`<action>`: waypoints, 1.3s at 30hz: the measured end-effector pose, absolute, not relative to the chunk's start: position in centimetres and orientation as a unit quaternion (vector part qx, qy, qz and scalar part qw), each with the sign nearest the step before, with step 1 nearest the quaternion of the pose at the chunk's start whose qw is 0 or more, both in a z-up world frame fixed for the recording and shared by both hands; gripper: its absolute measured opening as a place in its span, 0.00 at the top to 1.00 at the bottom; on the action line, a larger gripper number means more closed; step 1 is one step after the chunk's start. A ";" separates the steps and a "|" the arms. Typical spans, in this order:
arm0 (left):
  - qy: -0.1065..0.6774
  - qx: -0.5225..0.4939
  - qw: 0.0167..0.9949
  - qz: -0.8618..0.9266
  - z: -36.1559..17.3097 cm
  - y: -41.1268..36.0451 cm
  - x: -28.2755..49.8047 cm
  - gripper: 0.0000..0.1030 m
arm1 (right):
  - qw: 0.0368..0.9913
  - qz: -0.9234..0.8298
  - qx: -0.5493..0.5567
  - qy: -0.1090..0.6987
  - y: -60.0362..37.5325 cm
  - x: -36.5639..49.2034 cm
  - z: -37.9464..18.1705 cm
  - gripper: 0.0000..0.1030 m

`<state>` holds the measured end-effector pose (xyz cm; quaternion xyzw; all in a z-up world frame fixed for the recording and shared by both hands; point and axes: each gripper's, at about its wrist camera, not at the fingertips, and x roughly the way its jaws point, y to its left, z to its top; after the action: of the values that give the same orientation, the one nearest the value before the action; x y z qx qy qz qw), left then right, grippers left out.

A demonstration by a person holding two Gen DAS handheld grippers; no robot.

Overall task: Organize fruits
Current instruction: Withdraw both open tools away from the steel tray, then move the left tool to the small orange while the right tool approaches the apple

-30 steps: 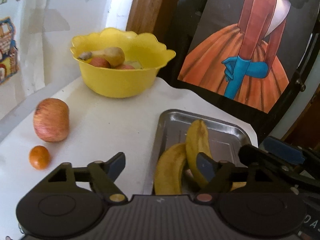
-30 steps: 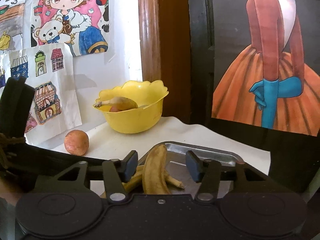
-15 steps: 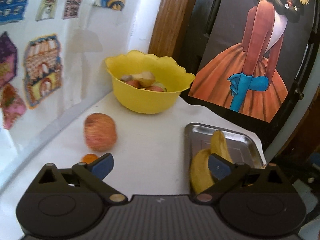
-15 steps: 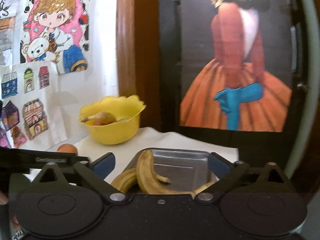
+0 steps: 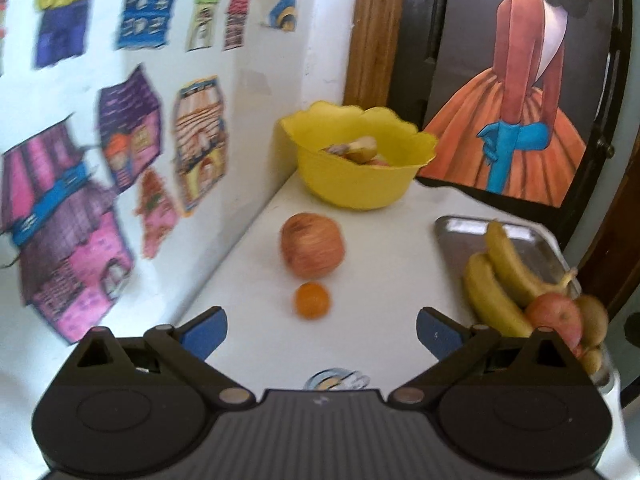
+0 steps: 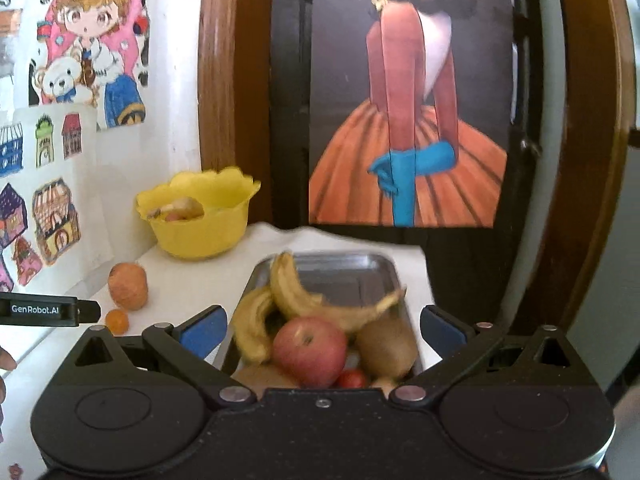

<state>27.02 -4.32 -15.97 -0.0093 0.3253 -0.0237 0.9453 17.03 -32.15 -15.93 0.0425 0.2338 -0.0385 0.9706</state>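
A yellow bowl with some fruit stands at the back of the white table. A large apple and a small orange lie loose in front of my left gripper, which is open and empty. A metal tray holds bananas, a red apple, a kiwi and other fruit. My right gripper is open and empty, just above the tray's near end. The bowl, loose apple and orange also show in the right wrist view.
A wall with paper drawings runs along the table's left side. A painting of a woman in an orange dress leans against a dark door behind the tray. The table edge is right of the tray.
Both grippers have drawn back and opened wider. The left one turned toward the loose apple and orange. More of the tray's fruit now shows.
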 end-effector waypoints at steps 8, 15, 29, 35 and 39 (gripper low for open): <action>0.353 0.008 0.936 0.013 -17.9 -1.1 25.3 0.00 | 0.953 -0.026 0.069 0.295 -28.4 15.2 -18.0 0.01; 0.382 0.014 0.923 0.048 -19.2 -0.6 24.3 0.00 | 0.930 -0.024 0.119 0.346 -28.2 15.1 -19.1 0.01; 0.378 0.015 0.923 0.066 -19.1 -0.6 23.6 0.00 | 0.905 0.004 0.144 0.399 -27.4 16.3 -19.9 0.01; 0.378 0.014 0.923 0.067 -19.3 -0.2 24.1 0.00 | 0.912 0.045 0.139 0.383 -26.3 16.9 -19.2 0.01; 0.373 0.016 0.926 0.057 -19.5 -0.4 24.7 0.00 | 0.923 0.092 0.135 0.348 -26.2 17.4 -18.2 0.01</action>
<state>24.69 -0.36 -19.48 0.0159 0.3729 0.0566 0.9260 17.40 -26.22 -18.21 0.1352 0.3476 0.0921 0.9233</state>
